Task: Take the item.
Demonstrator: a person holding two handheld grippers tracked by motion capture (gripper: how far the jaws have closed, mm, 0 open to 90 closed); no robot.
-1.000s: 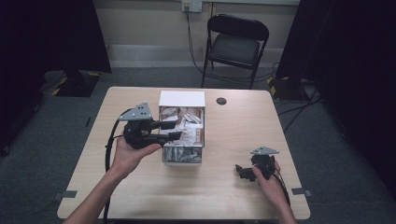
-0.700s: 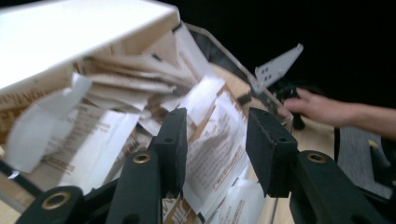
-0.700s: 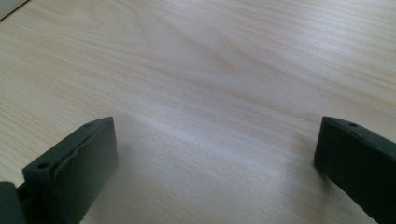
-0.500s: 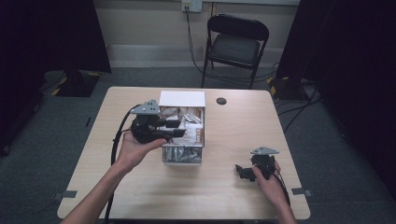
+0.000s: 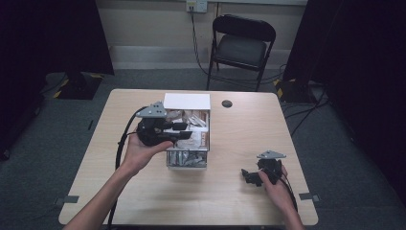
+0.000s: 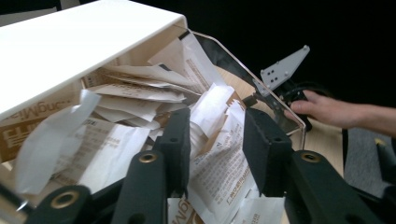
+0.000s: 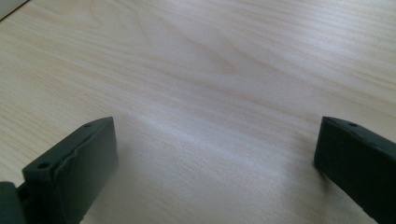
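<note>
A clear box (image 5: 187, 159) with a white lid (image 5: 186, 101) stands at the table's middle, full of crumpled white and brown paper packets (image 5: 197, 119). My left gripper (image 5: 184, 131) reaches into it from the left, level over the packets. In the left gripper view its jaws (image 6: 217, 127) have just been closing and stand a little apart, with a printed packet (image 6: 219, 154) between them; the pads do not visibly press it. My right gripper (image 5: 247, 176) rests on the table at the front right, open wide over bare wood (image 7: 215, 140).
A small black disc (image 5: 227, 103) lies behind the box on the wooden table (image 5: 297, 143). A black folding chair (image 5: 242, 48) stands beyond the far edge. The left gripper view shows the box's clear wall (image 6: 261, 88) and the other hand (image 6: 336, 109) past it.
My left gripper has moved to the right, from the box's left side to over the packets, and its jaws have drawn closer. The right gripper has stayed put.
</note>
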